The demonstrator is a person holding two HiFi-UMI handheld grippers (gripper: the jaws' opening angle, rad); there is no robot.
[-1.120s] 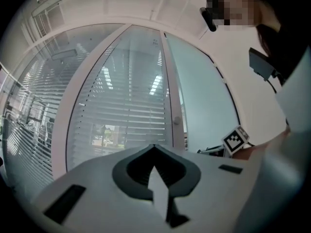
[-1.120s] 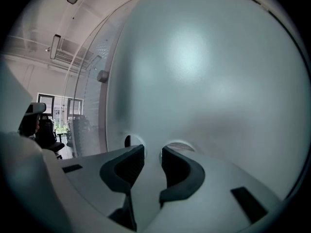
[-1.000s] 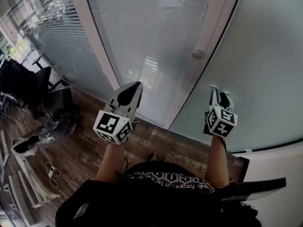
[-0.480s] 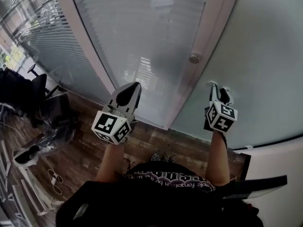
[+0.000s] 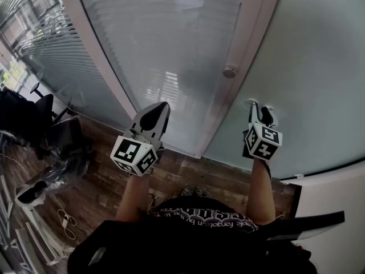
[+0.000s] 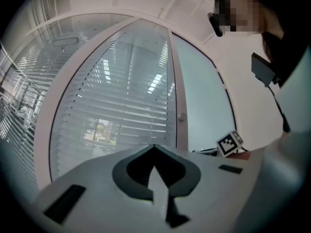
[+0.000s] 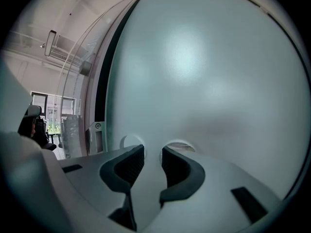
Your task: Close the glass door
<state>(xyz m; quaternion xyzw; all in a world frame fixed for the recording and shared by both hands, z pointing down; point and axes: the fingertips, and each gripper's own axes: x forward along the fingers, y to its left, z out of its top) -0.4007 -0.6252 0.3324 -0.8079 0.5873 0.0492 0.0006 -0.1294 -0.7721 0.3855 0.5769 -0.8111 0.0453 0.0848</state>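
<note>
The frosted glass door (image 5: 319, 67) fills the right of the head view and nearly all of the right gripper view (image 7: 209, 72). My right gripper (image 5: 258, 106) is open by a narrow gap, with its fingertips touching the frosted pane and nothing between the pads (image 7: 151, 152). Left of the door runs a white frame with a round knob (image 5: 229, 72). My left gripper (image 5: 162, 104) is shut and empty, held in the air before a glass panel with blinds (image 5: 171, 33). Its closed tip (image 6: 154, 148) points at that panel.
A dark seal and a gap run along the door's left edge (image 7: 99, 101), with a room visible beyond. Black office chairs (image 5: 34, 116) and loose cables (image 5: 63, 216) lie on the wooden floor at left. A white wall base (image 5: 336, 193) stands at lower right.
The frame, its knob and the frosted door have shifted slightly left in the head view. My right gripper moved a little up and left with the pane. The left gripper hardly moved.
</note>
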